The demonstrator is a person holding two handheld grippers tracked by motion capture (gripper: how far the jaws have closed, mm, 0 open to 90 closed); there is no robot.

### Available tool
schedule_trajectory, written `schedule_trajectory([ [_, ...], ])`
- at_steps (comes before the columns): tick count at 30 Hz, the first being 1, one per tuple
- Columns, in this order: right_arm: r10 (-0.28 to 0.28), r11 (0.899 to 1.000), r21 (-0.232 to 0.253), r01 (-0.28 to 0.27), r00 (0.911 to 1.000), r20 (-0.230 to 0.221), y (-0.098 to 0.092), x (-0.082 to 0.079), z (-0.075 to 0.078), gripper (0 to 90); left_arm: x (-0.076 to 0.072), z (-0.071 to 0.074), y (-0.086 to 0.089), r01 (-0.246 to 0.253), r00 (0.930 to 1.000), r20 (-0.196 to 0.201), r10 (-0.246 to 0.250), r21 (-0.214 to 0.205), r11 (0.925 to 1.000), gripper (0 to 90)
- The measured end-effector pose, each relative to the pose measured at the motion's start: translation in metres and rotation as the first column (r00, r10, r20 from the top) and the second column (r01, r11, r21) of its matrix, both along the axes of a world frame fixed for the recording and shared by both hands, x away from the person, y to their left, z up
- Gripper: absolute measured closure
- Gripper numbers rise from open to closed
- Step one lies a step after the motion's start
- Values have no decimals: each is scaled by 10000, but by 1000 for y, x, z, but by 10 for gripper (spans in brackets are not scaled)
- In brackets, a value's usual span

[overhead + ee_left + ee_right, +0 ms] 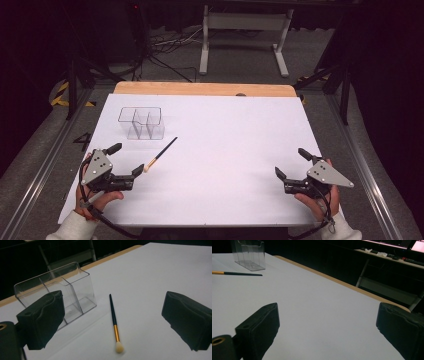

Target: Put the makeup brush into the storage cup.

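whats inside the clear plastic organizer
Nothing: the clear organizer shows bare dividers and floor. The left gripper's jaw covers part of its front in the left gripper view. The brush lies outside, beside it.

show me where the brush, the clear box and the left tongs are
brush (113, 313), left gripper view, on the dark handle
clear box (141, 123), high view, on the front wall
left tongs (126, 159), high view, midway between the open fingertips

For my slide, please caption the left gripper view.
Open left gripper faces a brush lying beside a clear organizer.
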State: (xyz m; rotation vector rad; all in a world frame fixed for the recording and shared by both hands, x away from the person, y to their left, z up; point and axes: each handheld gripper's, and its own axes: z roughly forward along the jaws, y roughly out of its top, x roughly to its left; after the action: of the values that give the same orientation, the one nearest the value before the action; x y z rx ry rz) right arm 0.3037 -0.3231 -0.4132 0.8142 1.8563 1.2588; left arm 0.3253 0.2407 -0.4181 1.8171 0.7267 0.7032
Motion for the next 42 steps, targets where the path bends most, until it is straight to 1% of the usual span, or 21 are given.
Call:
schedule_trajectory([
  [12, -119, 9998, -152, 117, 9999, -123, 0, 2, -1, 54, 1, 0, -1, -76, 9990, -438, 89, 291, 9995, 62],
  [14, -142, 9997, -188, 139, 9998, -166, 0, 2, -2, 54, 3, 1, -1, -97, 9980, -619, 118, 348, 9993, 71],
  [16, -170, 9997, -187, 166, 9996, -218, -1, 3, -2, 54, 6, 3, -2, -212, 9953, -939, 255, 465, 9987, 87],
  [18, -183, 9997, -180, 179, 9995, -247, -1, 4, -3, 54, 6, 3, -2, -183, 9949, -986, 234, 523, 9985, 86],
  [22, -175, 9996, -223, 168, 9994, -302, -1, 5, -3, 54, 9, 5, -4, -195, 9902, -1367, 304, 802, 9966, 88],
  [25, -191, 9995, -249, 182, 9991, -374, 0, 7, -4, 54, 14, 8, -5, -273, 9836, -1746, 450, 1025, 9944, 107],
  [27, -220, 9992, -347, 205, 9988, -442, 0, 7, -5, 55, 17, 10, -6, -278, 9800, -1933, 482, 1069, 9939, 149],
  [28, -230, 9991, -354, 214, 9987, -463, 0, 7, -6, 54, 20, 12, -7, -175, 9743, -2209, 431, 1166, 9930, 150],
  [29, -238, 9992, -342, 222, 9986, -478, 0, 8, -6, 55, 24, 14, -9, -58, 9644, -2607, 442, 1461, 9893, 151],
  [30, -258, 9993, -285, 243, 9984, -510, -1, 8, -5, 54, 27, 14, -10, -7, 9592, -2790, 463, 1612, 9869, 153],
  [31, -264, 9995, -196, 254, 9983, -529, -1, 8, -5, 54, 30, 15, -12, 116, 9503, -3079, 453, 1805, 9835, 165],
  [32, -285, 9995, -164, 277, 9981, -542, -1, 8, -5, 55, 32, 16, -13, 163, 9457, -3213, 487, 1964, 9804, 175],
  [33, -288, 9995, -176, 279, 9982, -531, -1, 8, -5, 55, 32, 16, -13, 163, 9457, -3213, 487, 1964, 9804, 183],
  [34, -303, 9994, -187, 293, 9982, -523, -1, 8, -5, 55, 39, 17, -17, 462, 9286, -3687, 411, 2247, 9733, 190],
  [35, -322, 9993, -200, 312, 9980, -550, -2, 8, -5, 55, 43, 17, -19, 539, 9222, -3848, 388, 2272, 9723, 198],
  [36, -323, 9993, -220, 311, 9978, -586, -2, 9, -6, 55, 43, 17, -19, 539, 9222, -3848, 388, 2272, 9723, 217],
  [37, -330, 9992, -246, 315, 9977, -600, -2, 9, -6, 55, 46, 18, -20, 703, 9128, -4069, 342, 2391, 9685, 223],
  [38, -340, 9992, -238, 326, 9976, -596, -2, 9, -6, 55, 54, 18, -24, 768, 8956, -4418, 521, 2690, 9601, 234],
  [39, -340, 9992, -238, 326, 9976, -596, -2, 9, -6, 55, 54, 18, -24, 768, 8956, -4418, 521, 2690, 9601, 236],
  [41, -359, 9991, -250, 344, 9975, -615, -2, 9, -7, 55, 62, 17, -29, 1081, 8725, -4854, 563, 3039, 9466, 245],
  [42, -357, 9991, -238, 343, 9974, -626, -2, 10, -7, 55, 64, 17, -30, 1116, 8660, -4959, 650, 3183, 9414, 251],
])
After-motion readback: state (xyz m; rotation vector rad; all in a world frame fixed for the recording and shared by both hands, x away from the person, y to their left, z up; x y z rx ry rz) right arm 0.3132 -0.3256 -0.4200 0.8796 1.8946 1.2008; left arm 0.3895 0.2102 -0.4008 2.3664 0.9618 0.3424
